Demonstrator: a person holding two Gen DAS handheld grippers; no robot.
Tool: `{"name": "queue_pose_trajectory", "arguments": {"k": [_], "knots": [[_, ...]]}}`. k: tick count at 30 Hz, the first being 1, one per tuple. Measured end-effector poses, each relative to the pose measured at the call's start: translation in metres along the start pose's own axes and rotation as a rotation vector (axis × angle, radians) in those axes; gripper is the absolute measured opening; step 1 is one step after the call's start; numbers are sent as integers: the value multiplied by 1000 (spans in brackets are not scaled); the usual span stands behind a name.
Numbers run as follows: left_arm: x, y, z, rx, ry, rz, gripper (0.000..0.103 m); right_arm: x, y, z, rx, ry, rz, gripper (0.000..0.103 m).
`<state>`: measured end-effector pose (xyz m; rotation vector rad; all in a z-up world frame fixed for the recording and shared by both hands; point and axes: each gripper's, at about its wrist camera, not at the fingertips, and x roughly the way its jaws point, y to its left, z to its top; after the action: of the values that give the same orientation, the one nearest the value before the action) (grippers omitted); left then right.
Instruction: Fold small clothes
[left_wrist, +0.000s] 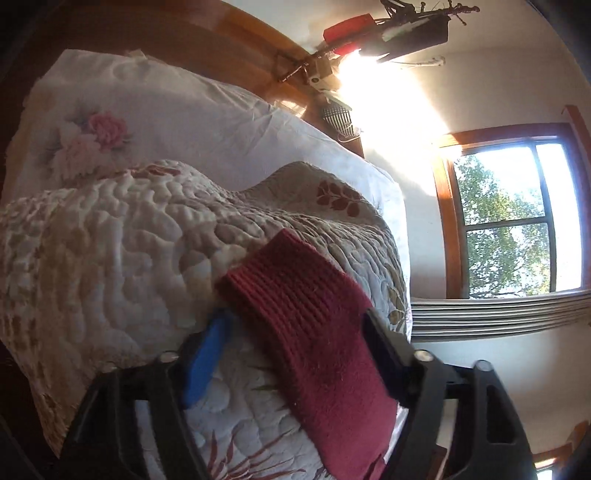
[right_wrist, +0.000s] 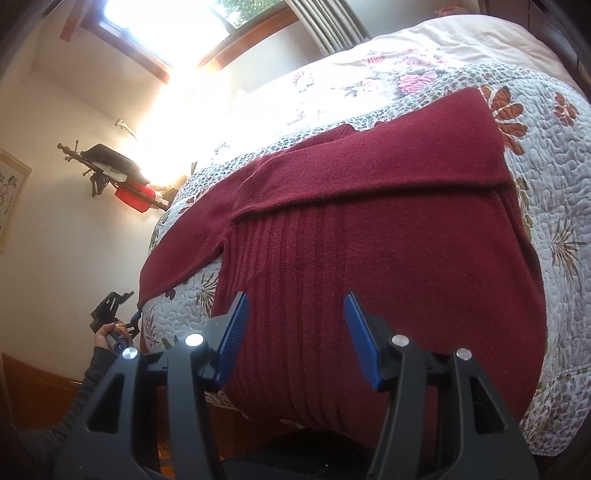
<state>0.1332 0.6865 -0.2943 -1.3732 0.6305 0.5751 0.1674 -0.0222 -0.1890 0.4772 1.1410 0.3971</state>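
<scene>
A dark red knit sweater (right_wrist: 369, 258) lies flat on the quilted bed (right_wrist: 554, 177). One sleeve (right_wrist: 388, 162) is folded across its upper body. The other sleeve (right_wrist: 184, 240) runs out left to the bed's edge. In the left wrist view that sleeve's ribbed cuff (left_wrist: 306, 314) lies between the wide-apart fingers of my left gripper (left_wrist: 295, 314), which is open; the right finger touches the cuff's edge. My right gripper (right_wrist: 295, 297) hovers open over the sweater's ribbed lower body. A hand holds the left gripper (right_wrist: 110, 314) at the bed's left side.
A floral pillow (left_wrist: 147, 122) and wooden headboard (left_wrist: 236, 40) lie beyond the quilt (left_wrist: 110, 251). A wood-framed window (left_wrist: 509, 218) with a ribbed radiator (left_wrist: 498, 314) below it faces the bed's side. A dark wall-mounted object with a red part (right_wrist: 125, 181) hangs on the wall.
</scene>
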Motion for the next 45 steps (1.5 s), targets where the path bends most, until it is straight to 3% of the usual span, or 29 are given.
{"name": "queue_pose_trajectory", "arguments": {"k": [1, 5, 8, 12, 18, 25, 29, 34, 45], "knots": [[2, 0, 2, 3, 15, 11, 11, -2, -2, -2, 5, -3, -1, 55], [-7, -17, 3, 51, -15, 17, 7, -10, -6, -6, 14, -24, 1, 55], [-33, -52, -7, 119, -56, -60, 7, -17, -9, -6, 20, -45, 9, 55], [-74, -140, -33, 328, -90, -184, 7, -26, -15, -7, 28, -70, 22, 55], [-119, -271, -112, 661, -98, -353, 7, -35, -29, -12, 63, -96, 39, 55], [-98, -358, -229, 942, 24, -437, 7, -48, -51, -24, 118, -123, 40, 55], [-60, -376, -294, 1032, 145, -427, 7, -56, -66, -31, 155, -140, 27, 55], [-8, -377, -378, 1180, 265, -349, 7, -67, -88, -39, 200, -160, -2, 55], [93, -323, -507, 1387, 515, -161, 7, -85, -121, -43, 275, -187, -53, 55]]}}
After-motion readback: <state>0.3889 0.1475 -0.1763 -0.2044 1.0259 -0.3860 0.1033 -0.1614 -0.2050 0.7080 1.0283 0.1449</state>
